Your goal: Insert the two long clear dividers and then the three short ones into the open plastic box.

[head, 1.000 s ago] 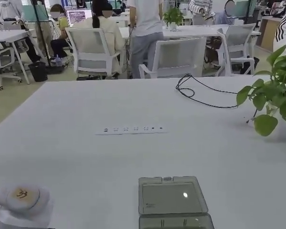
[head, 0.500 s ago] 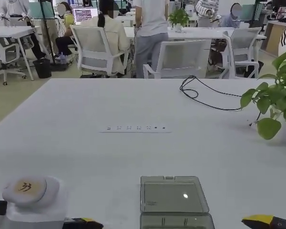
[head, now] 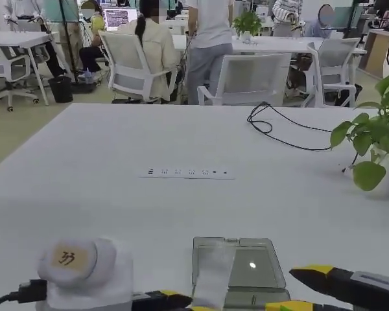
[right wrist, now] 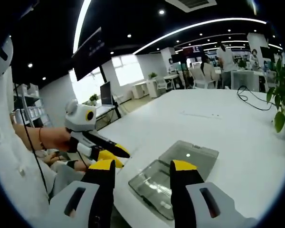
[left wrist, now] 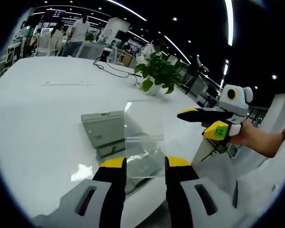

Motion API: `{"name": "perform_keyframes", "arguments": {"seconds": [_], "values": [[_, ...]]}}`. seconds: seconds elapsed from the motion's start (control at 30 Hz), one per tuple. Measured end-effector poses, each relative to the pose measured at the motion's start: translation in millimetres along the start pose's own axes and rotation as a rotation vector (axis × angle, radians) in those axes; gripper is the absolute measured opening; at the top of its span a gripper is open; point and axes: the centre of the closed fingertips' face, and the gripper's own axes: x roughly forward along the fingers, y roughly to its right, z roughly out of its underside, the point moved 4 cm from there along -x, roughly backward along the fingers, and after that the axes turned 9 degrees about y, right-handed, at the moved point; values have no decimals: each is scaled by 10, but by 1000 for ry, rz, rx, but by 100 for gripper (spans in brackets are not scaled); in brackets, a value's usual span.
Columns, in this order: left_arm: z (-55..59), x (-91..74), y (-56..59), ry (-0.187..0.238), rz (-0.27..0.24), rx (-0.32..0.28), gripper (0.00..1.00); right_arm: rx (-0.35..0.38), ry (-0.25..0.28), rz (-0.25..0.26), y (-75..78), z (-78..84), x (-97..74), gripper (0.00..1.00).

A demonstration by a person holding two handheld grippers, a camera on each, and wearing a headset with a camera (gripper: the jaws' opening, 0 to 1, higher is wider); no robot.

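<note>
Left gripper: jaws closed across the lower end of a clear divider, which stands upright over the left side of the open plastic box. Judged light, thin, slick and somewhat flexible; best gripped by its edges, gently. Right gripper: jaws wide, holding nothing, right of the divider. The box rests near-centre on the table.

Head view looks down; all three share the box.
</note>
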Motion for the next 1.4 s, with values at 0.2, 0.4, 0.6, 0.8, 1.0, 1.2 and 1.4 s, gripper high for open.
{"name": "perform_keyframes", "arguments": {"seconds": [0.2,0.4,0.6,0.8,1.0,1.2,1.4], "values": [[-25,71,119,24,18,5,30,62,1,42,0,38,62,34],[-29,141,236,37,41,28,30,120,-13,62,-37,91,110,26],[-19,164,282,27,56,71,30,155,-18,82,-32,124,140,18],[-14,164,275,20,52,100,30,180,-29,93,-48,167,157,15],[-1,163,270,15,49,98,30,209,-33,103,-72,188,163,8],[5,176,287,23,61,110,27,240,-20,121,-80,152,171,7],[9,183,314,23,78,109,31,245,-30,123,-65,152,173,7]]}}
